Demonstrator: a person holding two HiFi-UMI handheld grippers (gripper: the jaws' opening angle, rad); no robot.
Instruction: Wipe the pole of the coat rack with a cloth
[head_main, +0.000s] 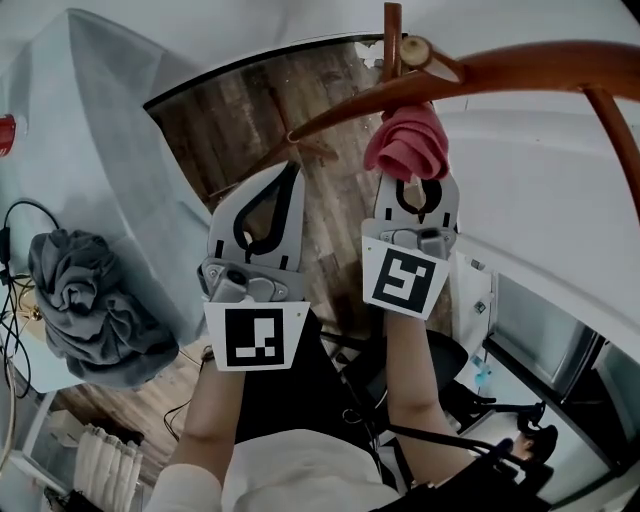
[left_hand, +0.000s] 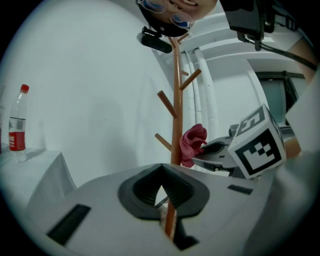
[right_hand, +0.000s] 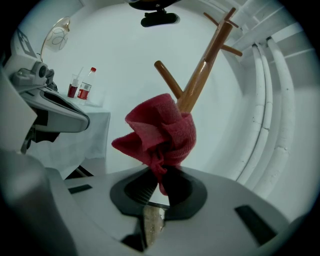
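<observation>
The wooden coat rack pole (left_hand: 176, 100) stands upright with pegs angling off it; from the head view I look down on its top (head_main: 392, 35). My right gripper (head_main: 418, 185) is shut on a bunched red cloth (right_hand: 160, 132), which rests against the pole (right_hand: 202, 75) just below a peg. The cloth (head_main: 408, 140) hides where it meets the pole. My left gripper (head_main: 290, 175) is shut with nothing in it, held beside the right one and short of the pole. From the left gripper (left_hand: 161, 169) I see the cloth (left_hand: 192, 142) and the right gripper (left_hand: 215, 150) against the pole.
A white-draped table (head_main: 90, 100) stands at the left with a grey bundled cloth (head_main: 85, 300) on it. A red-labelled bottle (left_hand: 17, 125) stands on the table. White pipes (right_hand: 265, 100) run up the wall behind the rack. Dark equipment (head_main: 500, 430) lies on the floor at lower right.
</observation>
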